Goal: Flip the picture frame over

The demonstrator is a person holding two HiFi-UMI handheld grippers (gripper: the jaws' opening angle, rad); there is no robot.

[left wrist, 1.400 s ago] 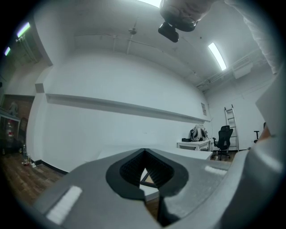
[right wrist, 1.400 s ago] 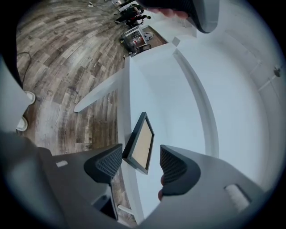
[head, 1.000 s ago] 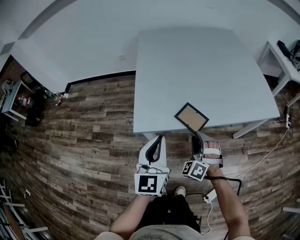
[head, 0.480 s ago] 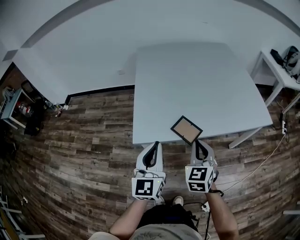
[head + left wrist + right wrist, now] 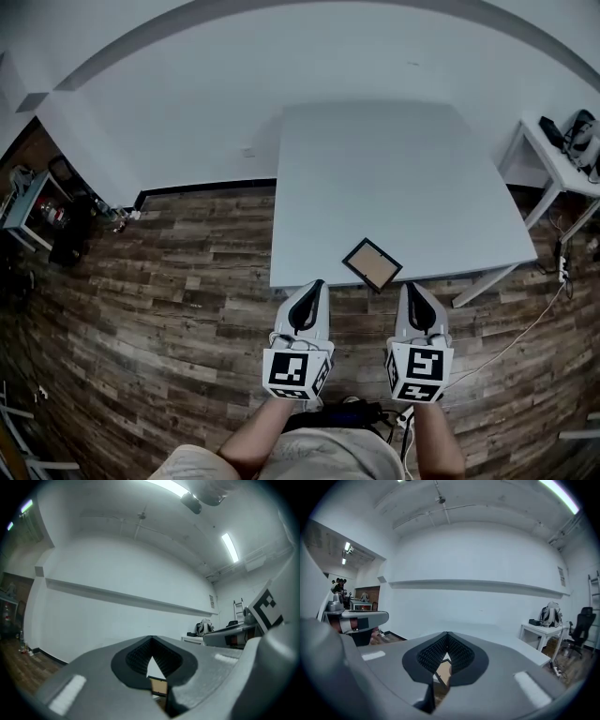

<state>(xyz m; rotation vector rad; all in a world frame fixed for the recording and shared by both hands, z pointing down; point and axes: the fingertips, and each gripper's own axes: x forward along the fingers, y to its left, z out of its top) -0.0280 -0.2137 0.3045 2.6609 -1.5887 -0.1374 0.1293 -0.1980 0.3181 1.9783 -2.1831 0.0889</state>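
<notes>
The picture frame (image 5: 372,265) lies flat near the front edge of the white table (image 5: 375,169), black border and brown panel facing up. Both grippers hover side by side in front of the table, off its edge and apart from the frame. My left gripper (image 5: 316,285) is shut with nothing in it, to the frame's lower left. My right gripper (image 5: 410,287) is also shut and empty, to its lower right. The frame (image 5: 158,686) shows small below the closed tips of the left gripper (image 5: 151,638). It (image 5: 442,671) shows likewise below the right gripper's (image 5: 447,633) tips.
Wood-plank floor surrounds the table. A small white side table (image 5: 562,159) with a bag (image 5: 581,127) stands at the right, and a cable (image 5: 525,328) runs over the floor there. A shelf with clutter (image 5: 33,211) stands against the left wall.
Both grippers have risen and drawn back from the table edge. The right gripper rolled from its side to upright and left the frame's corner. The frame lies unmoved.
</notes>
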